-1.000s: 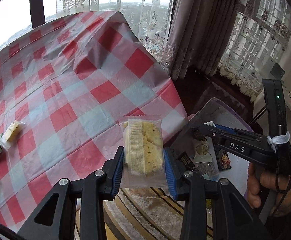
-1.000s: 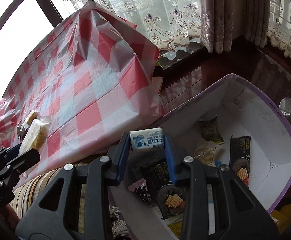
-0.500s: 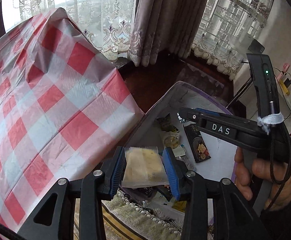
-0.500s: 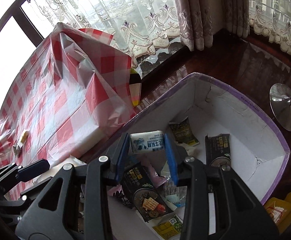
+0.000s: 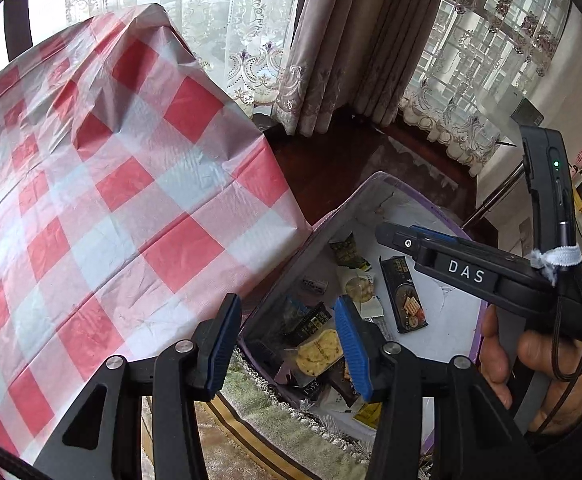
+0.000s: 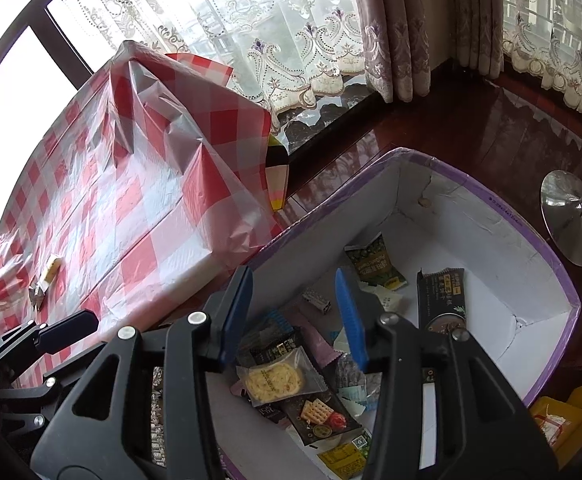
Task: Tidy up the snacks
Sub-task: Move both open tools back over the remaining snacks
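Now both tools are hanging over the big white box (image 6: 471, 236) beside the checked surface (image 5: 103, 184). The left tool (image 5: 287, 340) and the right tool (image 6: 291, 312) have just been opening, and each is gaping apart with nothing between. Both should be lifting straight up, staying clear of the box wall. Two tools, one box. The yellow cracker pack (image 6: 279, 376) is lying in the box on a heap of snacks. One small yellow snack (image 6: 53, 266) is waiting on the surface.
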